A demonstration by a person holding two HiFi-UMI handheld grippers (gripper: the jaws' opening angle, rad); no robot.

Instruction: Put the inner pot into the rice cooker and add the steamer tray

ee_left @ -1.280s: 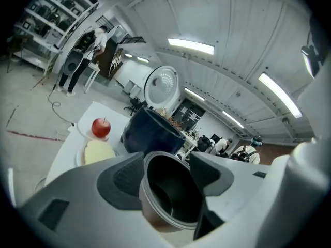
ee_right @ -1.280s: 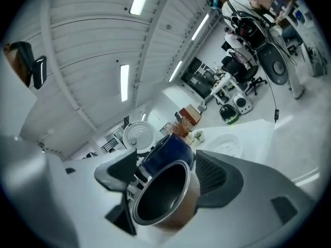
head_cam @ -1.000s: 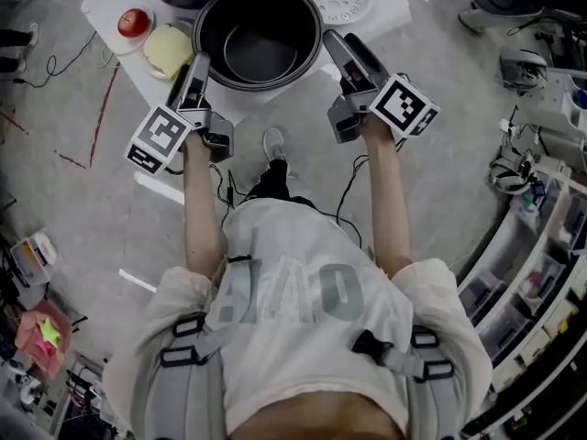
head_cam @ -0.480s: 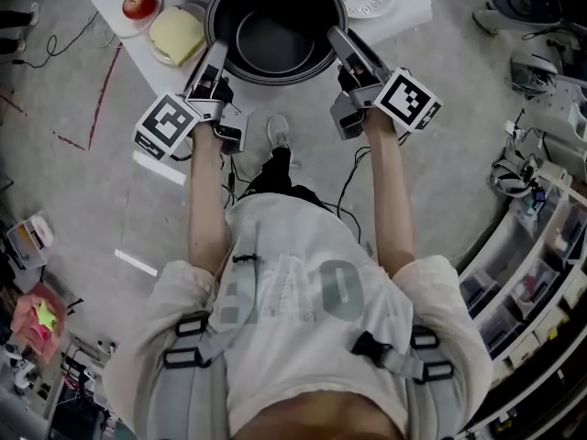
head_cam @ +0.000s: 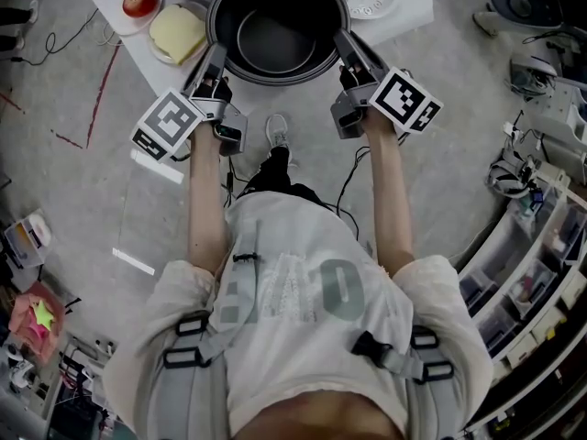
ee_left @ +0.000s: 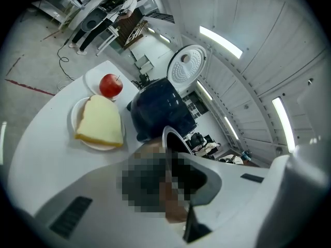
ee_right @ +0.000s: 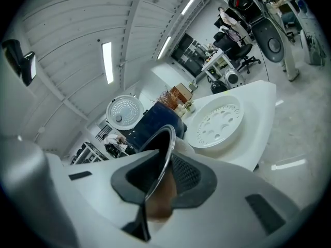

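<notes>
The black inner pot stands on the white table, near its front edge. My left gripper is at the pot's left rim and my right gripper at its right rim. Both pairs of jaws are closing, with the thin metal rim between the pads. The left gripper view shows my left gripper pressed on the rim. My right gripper clamps the rim likewise. Behind stands the dark blue rice cooker with its lid up. The white perforated steamer tray lies at the right.
A red apple on a small plate and a yellow slab on another plate sit left of the pot. The table ends just before my grippers. Cables run over the grey floor, and shelves line the right.
Both grippers have come in from beside the pot and their jaws have shut on its rim. The right one also dropped a little.
</notes>
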